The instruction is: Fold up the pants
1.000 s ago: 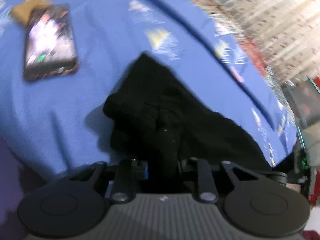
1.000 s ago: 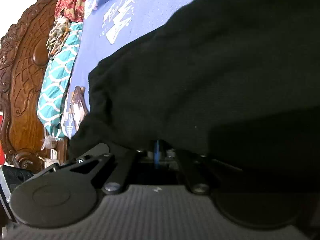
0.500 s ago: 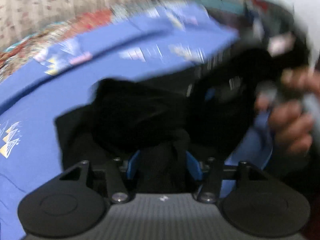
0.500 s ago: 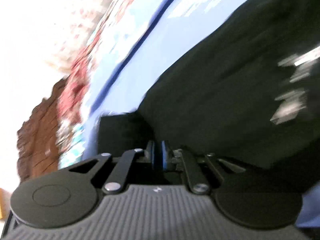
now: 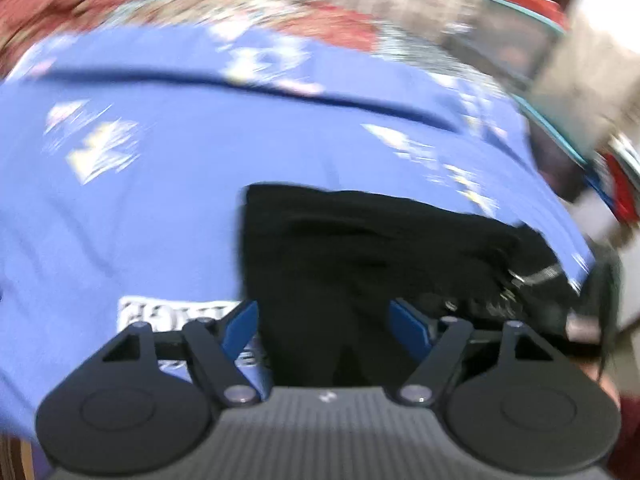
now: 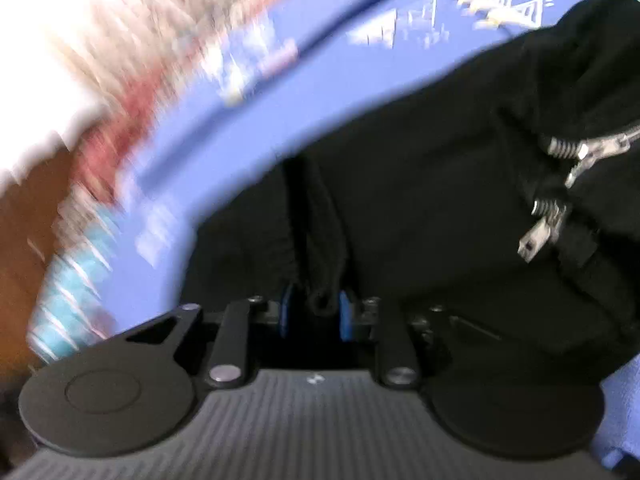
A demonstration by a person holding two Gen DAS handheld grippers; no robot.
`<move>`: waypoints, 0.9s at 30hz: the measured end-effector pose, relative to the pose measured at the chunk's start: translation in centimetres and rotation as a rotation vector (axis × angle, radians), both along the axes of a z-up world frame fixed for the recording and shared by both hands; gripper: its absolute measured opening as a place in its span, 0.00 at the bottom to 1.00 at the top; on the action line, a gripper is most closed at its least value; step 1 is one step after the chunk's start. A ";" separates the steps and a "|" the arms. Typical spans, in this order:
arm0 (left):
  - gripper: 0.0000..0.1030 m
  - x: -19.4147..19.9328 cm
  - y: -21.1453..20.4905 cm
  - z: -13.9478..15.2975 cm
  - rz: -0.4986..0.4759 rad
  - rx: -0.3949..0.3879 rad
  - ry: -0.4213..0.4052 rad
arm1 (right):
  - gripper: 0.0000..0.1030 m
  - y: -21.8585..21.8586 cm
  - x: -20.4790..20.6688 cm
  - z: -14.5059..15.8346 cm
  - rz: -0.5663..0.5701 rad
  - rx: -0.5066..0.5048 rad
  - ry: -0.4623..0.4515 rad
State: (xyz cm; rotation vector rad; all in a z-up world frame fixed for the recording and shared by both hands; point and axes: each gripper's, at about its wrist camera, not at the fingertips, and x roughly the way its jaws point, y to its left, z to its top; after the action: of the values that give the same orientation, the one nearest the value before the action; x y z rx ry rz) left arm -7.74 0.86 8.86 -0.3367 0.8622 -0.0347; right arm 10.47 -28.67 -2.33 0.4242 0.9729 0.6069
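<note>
The left hand-held gripper (image 5: 324, 320) has just been opening; its blue pads (image 5: 240, 322) stand wide apart, with black cloth lying between them but clear of both. The black pants (image 5: 372, 248) lie bunched on the blue printed bedsheet (image 5: 160, 208), their zipper (image 5: 536, 276) showing at the right. In the right wrist view the right hand-held gripper (image 6: 316, 314) has also just been opening: its jaws stand narrowly apart, a fold of the pants (image 6: 420, 184) between the pads, contact unclear. The metal zipper (image 6: 560, 184) lies right of it.

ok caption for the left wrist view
Left tongs open over folded black pants on a blue bedsheet.
</note>
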 end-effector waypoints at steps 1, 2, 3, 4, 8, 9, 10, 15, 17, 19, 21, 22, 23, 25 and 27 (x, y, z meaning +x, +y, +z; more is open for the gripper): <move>0.69 0.1 0.3 -0.1 0.021 -0.015 0.006 | 0.26 -0.6 0.1 0.1 0.001 0.021 0.012; 0.69 0.1 0.5 -0.3 0.036 -0.031 0.010 | 0.28 -1.5 0.2 0.6 0.001 0.041 0.019; 0.69 0.0 0.6 -0.3 0.041 -0.046 0.010 | 0.33 -2.3 0.2 1.2 -0.011 0.057 0.008; 0.69 0.0 0.8 -0.4 0.039 -0.055 0.009 | 0.33 -3.5 -0.2 2.1 -0.044 0.076 -0.033; 0.69 1.6 -0.7 -0.3 -0.003 -0.056 0.007 | 0.49 -11.7 -2.1 4.0 -0.296 0.099 -0.188; 0.70 1.9 -1.1 -0.4 -0.017 -0.060 0.008 | 0.52 -14.0 -2.5 4.1 -0.374 0.069 -0.217; 0.70 2.2 -1.5 -0.4 -0.029 -0.062 0.010 | 0.58 -16.5 -2.7 4.1 -0.459 0.032 -0.235; 0.71 4.0 -3.4 -0.6 -0.071 -0.082 0.029 | 0.60 -21.4 -1.2 1.6 -0.610 -0.002 -0.162; 0.71 4.5 -4.0 -0.6 -0.083 -0.091 0.033 | 0.63 -22.4 -0.5 0.4 -0.612 0.011 -0.135; 0.72 4.6 -4.4 -0.4 -0.092 -0.094 0.034 | 0.63 -21.1 0.0 0.0 -0.613 0.010 -0.132; 0.72 4.8 -4.9 -0.2 -0.102 -0.085 0.035 | 0.30 -19.5 -0.2 0.7 -0.556 -0.021 -0.143; 0.72 4.9 -5.1 0.0 -0.106 -0.079 0.036 | 0.27 -19.2 -0.3 1.1 -0.539 -0.037 -0.129; 0.72 5.1 -5.2 0.1 -0.110 -0.075 0.036 | 0.25 -19.0 -0.9 1.8 -0.534 -0.032 -0.137; 0.72 5.6 -5.4 0.6 -0.116 -0.077 0.033 | 0.23 -18.8 -1.8 2.9 -0.509 0.017 -0.169; 0.73 6.2 -5.6 1.2 -0.123 -0.094 0.022 | 0.23 -19.2 -2.9 3.7 -0.483 0.039 -0.215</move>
State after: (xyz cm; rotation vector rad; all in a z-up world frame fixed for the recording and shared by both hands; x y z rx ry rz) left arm -1.57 -4.75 10.09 -0.3727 0.9040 -0.1863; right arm 7.58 -47.91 1.36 0.5925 0.6216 0.2259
